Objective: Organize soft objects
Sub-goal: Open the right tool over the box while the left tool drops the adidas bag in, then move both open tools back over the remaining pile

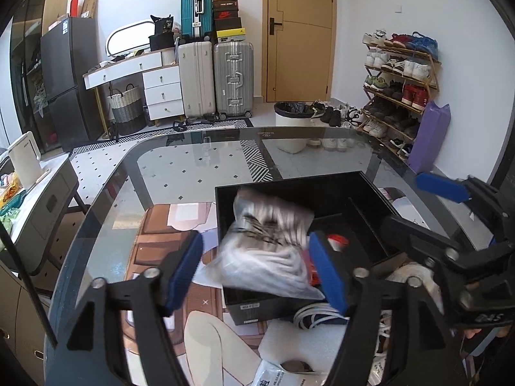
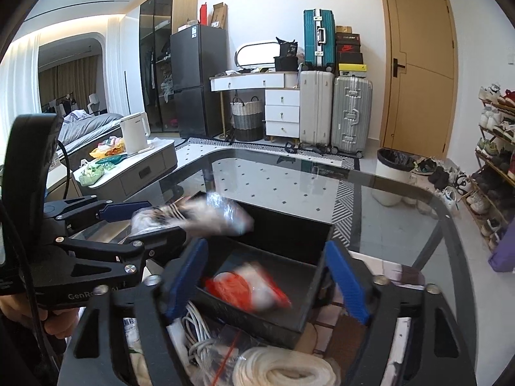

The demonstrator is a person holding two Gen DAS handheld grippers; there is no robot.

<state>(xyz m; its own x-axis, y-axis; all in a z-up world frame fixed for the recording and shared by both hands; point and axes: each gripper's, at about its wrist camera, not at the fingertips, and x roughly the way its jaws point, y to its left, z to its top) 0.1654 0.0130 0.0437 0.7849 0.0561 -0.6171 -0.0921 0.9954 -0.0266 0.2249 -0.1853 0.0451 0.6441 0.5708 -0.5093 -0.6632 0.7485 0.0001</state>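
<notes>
Seemingly just let go, a clear bag of grey-white cloth [image 1: 270, 241] hangs blurred over the black box [image 1: 370, 193] on the glass worktop [image 1: 161, 177], at twelve o'clock from the left hand-held gripper [image 1: 257, 270], its long axis running from seven towards one o'clock. That hand-held gripper stands part open, pads clear of the bag. To its right, the right hand-held gripper [image 2: 267, 276] is spread wide and empty, with an orange-and-white bag [image 2: 254, 286] lying in the box at twelve o'clock, nearest this hand.
</notes>
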